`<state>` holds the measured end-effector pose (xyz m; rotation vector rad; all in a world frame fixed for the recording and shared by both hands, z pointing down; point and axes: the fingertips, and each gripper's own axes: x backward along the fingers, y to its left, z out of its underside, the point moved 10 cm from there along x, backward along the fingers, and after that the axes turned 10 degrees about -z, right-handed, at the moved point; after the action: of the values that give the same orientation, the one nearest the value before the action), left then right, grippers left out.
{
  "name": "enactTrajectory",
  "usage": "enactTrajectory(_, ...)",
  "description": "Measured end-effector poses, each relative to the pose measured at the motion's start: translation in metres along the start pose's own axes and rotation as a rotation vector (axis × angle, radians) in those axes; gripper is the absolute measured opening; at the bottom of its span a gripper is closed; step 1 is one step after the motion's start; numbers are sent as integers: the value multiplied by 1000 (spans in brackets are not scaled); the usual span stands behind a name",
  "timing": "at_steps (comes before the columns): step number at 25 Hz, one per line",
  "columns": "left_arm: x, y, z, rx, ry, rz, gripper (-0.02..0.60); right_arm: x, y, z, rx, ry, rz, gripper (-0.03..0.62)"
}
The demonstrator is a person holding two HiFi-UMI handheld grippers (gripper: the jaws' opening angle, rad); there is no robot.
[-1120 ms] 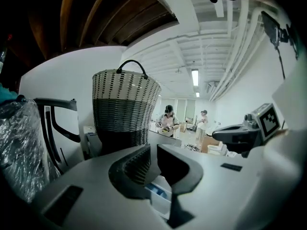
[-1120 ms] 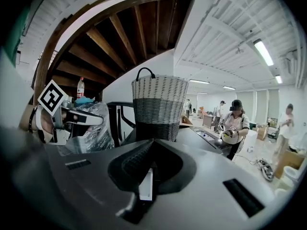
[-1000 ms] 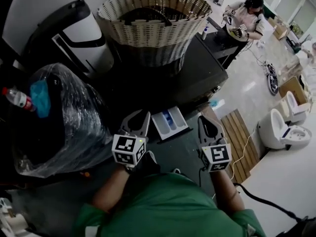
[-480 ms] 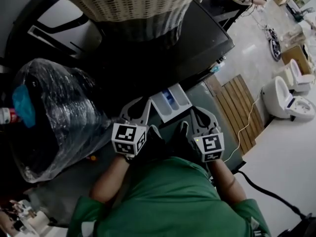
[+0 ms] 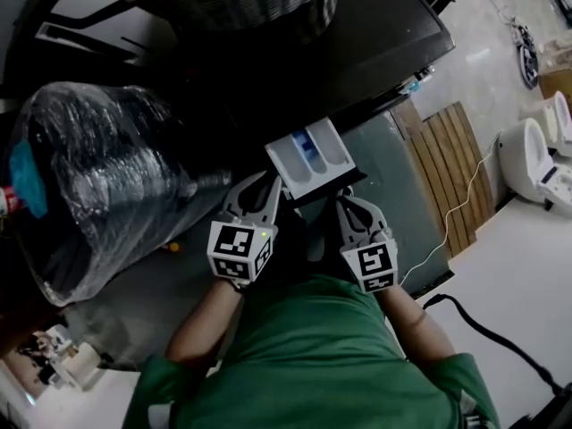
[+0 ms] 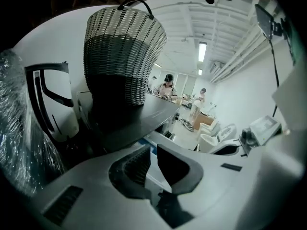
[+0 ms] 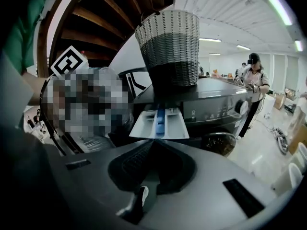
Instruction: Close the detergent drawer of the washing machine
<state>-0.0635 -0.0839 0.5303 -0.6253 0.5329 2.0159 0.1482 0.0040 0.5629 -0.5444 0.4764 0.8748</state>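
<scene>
The white detergent drawer [image 5: 313, 155] with a blue insert stands pulled out of the dark washing machine [image 5: 375, 43]. My left gripper [image 5: 268, 184] is at the drawer's near left corner. Its jaws stand a narrow gap apart in the left gripper view [image 6: 153, 147], and a pale surface shows through the gap. My right gripper [image 5: 344, 202] is just short of the drawer's front edge, shut with nothing in it. In the right gripper view the drawer [image 7: 160, 123] lies straight ahead of the closed tips [image 7: 153, 142], a short way off.
A woven basket [image 7: 168, 47] stands on the machine's top. A large plastic-wrapped bundle [image 5: 98, 177] sits to the left. Wooden slats [image 5: 451, 177], a cable [image 5: 465, 204] and a white toilet [image 5: 536, 150] are on the floor to the right. A person [image 7: 254, 80] stands far back.
Both grippers have come closer to the drawer; the right one moved in from the right toward its front edge. The head view has tilted further down.
</scene>
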Motion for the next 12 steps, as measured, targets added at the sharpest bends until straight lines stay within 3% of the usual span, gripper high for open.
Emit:
enactTrajectory(3, 2, 2, 6, 14, 15, -23, 57, -11, 2, 18, 13, 50, -38, 23)
enactTrajectory(12, 8, 7, 20, 36, 35, -48, 57, -45, -19, 44, 15, 141, -33, 23)
